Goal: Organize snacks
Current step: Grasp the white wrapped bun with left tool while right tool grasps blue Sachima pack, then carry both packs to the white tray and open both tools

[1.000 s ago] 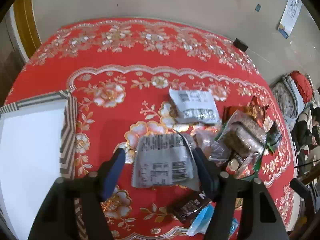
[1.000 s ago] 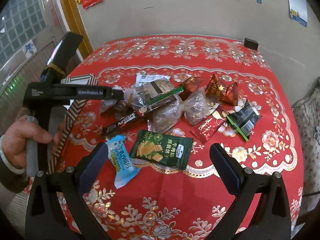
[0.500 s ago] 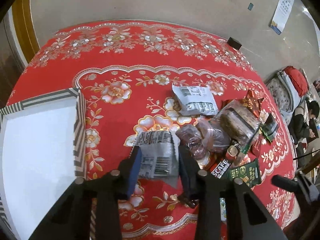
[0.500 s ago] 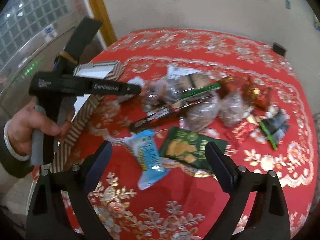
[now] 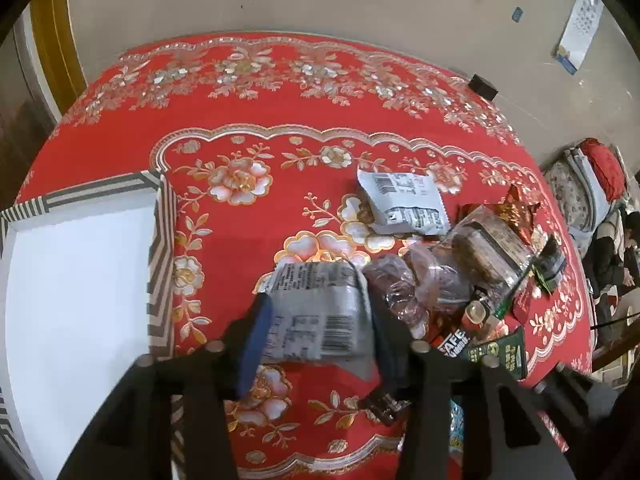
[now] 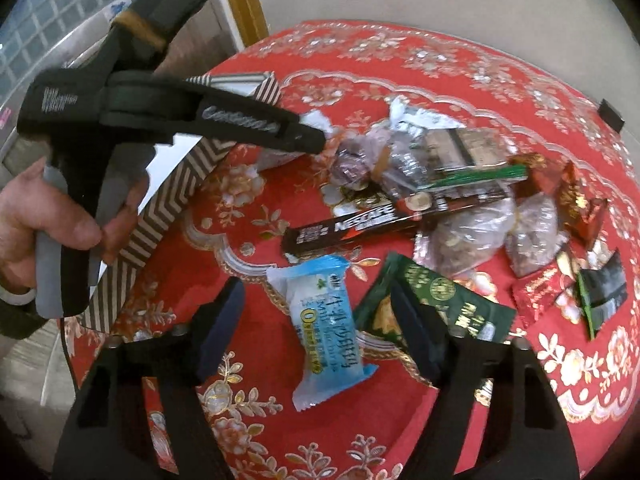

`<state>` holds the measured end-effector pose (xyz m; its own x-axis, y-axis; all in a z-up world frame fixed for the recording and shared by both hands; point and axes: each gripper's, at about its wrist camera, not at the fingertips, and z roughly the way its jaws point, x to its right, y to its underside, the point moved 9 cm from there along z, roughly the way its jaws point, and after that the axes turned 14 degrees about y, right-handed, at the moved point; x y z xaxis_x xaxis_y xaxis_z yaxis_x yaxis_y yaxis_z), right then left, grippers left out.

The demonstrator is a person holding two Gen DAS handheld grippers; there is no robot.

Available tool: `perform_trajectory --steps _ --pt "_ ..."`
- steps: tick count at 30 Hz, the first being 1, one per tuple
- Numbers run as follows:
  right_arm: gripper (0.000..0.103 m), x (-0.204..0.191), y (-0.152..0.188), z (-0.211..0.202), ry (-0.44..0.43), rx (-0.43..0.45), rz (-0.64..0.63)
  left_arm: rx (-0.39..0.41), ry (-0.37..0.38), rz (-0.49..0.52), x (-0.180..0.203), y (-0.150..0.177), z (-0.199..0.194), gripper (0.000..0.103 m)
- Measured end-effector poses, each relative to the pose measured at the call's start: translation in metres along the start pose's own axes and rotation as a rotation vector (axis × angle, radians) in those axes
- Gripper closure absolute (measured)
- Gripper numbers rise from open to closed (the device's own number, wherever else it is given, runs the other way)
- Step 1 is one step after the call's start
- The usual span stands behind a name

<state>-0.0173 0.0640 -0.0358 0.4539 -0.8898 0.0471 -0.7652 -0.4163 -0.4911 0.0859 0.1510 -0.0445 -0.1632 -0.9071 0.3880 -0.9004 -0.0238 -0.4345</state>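
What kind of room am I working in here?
Most likely a home living or dining room: a round table under a red floral tablecloth, a wall calendar on the plain wall, and a person seated at the side. Loose snacks lie beside a striped box.

Two silver packets (image 5: 316, 312) (image 5: 404, 208), one blue packet (image 6: 328, 324), one green packet (image 6: 440, 304), one striped box (image 5: 160, 240).

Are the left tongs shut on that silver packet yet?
Shut: the left tongs pinch the silver packet from both sides, fingers pressed against its edges.
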Motion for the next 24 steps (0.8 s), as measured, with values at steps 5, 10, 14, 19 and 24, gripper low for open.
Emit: perform_trajectory --steps 5,10,14,19,24 --pt "0.048 -0.007 0.003 0.01 0.023 -0.02 -0.032 0.003 -0.018 -0.03 -0.006 -0.003 0.004 0.036" --pt "0.07 -0.008 0.006 0.013 0.053 -0.029 -0.057 -0.007 -0.03 -0.045 -0.012 -0.001 0.01 0.035" --pt "0.071 -0.006 0.009 0.014 0.063 -0.032 -0.068 -0.022 -0.044 -0.006 -0.007 0.006 0.01 0.035" --pt "0.071 -0.004 0.008 0.015 0.063 -0.03 -0.07 -0.072 -0.052 0.082 0.0 0.009 0.016 0.035" --pt "0.072 -0.003 0.015 0.011 0.06 -0.034 -0.055 -0.109 -0.105 0.166 0.005 0.014 0.02 0.035"
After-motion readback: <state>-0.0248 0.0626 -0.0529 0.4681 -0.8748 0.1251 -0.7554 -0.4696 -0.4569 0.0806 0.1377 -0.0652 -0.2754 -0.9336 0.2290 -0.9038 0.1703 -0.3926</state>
